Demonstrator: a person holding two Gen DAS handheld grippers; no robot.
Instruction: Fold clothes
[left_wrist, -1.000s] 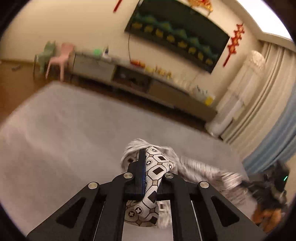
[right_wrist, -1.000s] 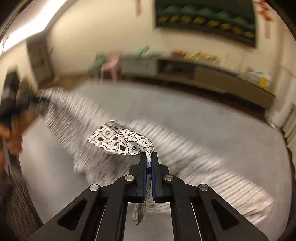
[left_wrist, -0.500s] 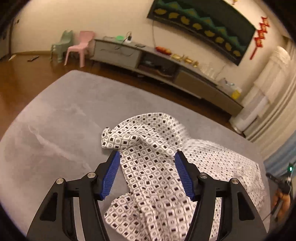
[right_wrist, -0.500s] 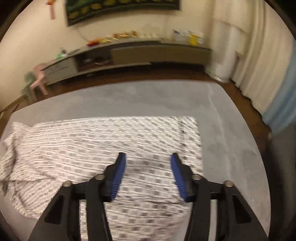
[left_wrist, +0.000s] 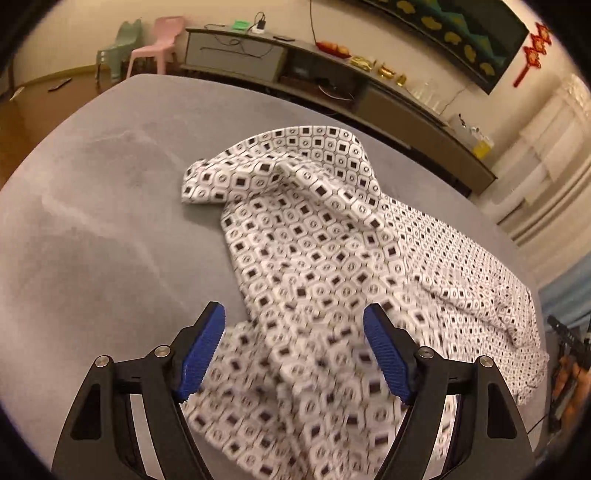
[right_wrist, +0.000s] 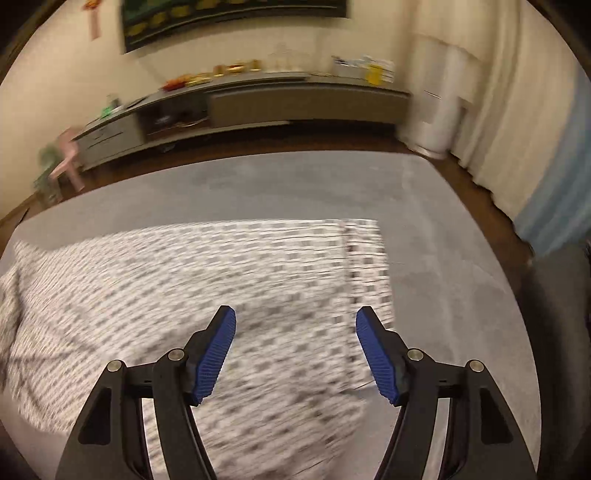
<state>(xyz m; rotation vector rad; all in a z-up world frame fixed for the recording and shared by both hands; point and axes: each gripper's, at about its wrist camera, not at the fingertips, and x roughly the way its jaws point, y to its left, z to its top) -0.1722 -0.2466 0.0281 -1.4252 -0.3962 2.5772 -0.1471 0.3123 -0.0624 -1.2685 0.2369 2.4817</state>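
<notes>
STEP: smooth before folding — judged best to flatten the bunched end, then take two corners | CLOTH: shirt (left_wrist: 325, 236) lies on the grey surface (left_wrist: 96, 229), crumpled toward its left edge, flatter toward the right | JAWS: left gripper (left_wrist: 293, 354) wide open, empty; right gripper (right_wrist: 295, 350) wide open, empty — both above the cloth | COUNT: one shirt, two grippers

No words, labels, brands or numbers can be read in either view. The dark wall picture (left_wrist: 454, 26) carries only yellow shapes, and the red hanging ornament (left_wrist: 533, 51) beside it is too small and blurred to read.
</notes>
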